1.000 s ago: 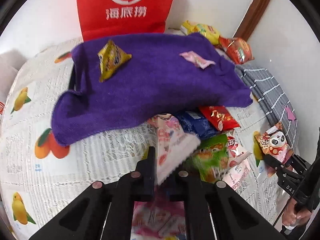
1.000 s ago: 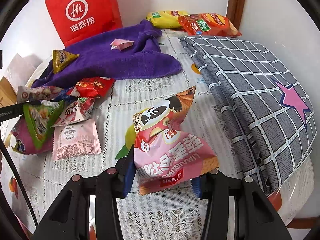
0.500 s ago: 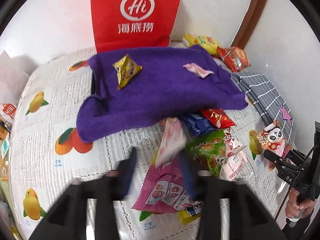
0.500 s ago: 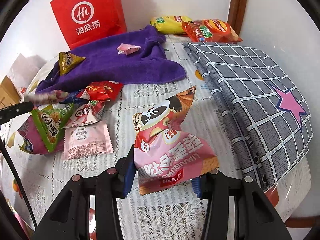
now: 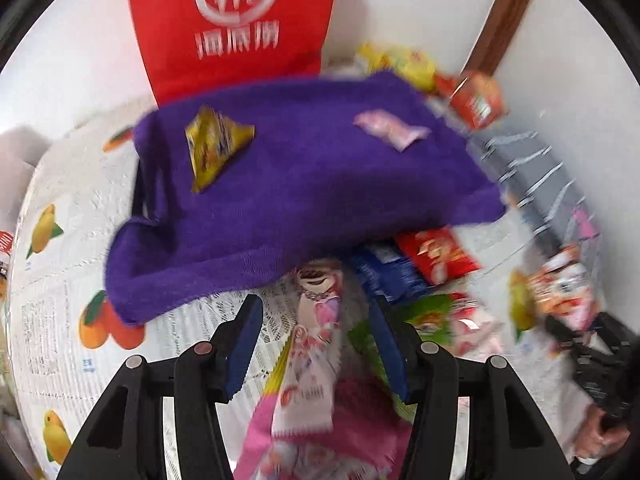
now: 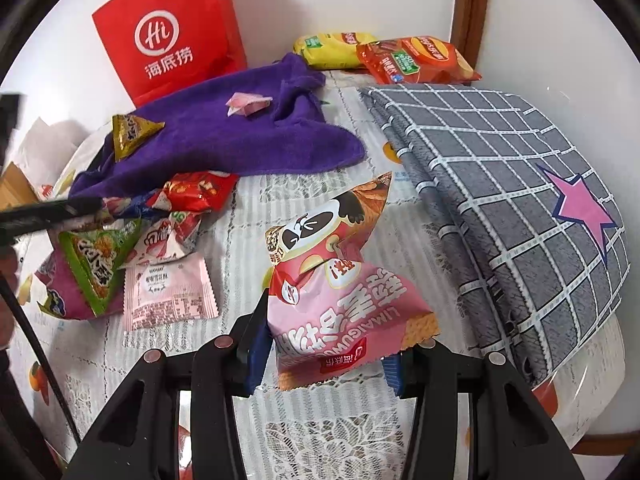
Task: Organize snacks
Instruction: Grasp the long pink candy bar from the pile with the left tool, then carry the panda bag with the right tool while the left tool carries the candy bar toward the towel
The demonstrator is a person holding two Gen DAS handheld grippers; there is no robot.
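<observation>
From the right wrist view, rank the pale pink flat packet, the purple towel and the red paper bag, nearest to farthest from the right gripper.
Measured from the right gripper:
1. Pale pink flat packet, just left of it on the tablecloth.
2. Purple towel, farther back, left of centre.
3. Red paper bag, standing against the wall behind the towel.

A home, by the look of it: fruit-print lace cloth [image 6: 248, 360] over the tabletop, red shopping bag [image 6: 172, 28] at eleven o'clock, wooden door frame [image 6: 472, 12] at one.
</observation>
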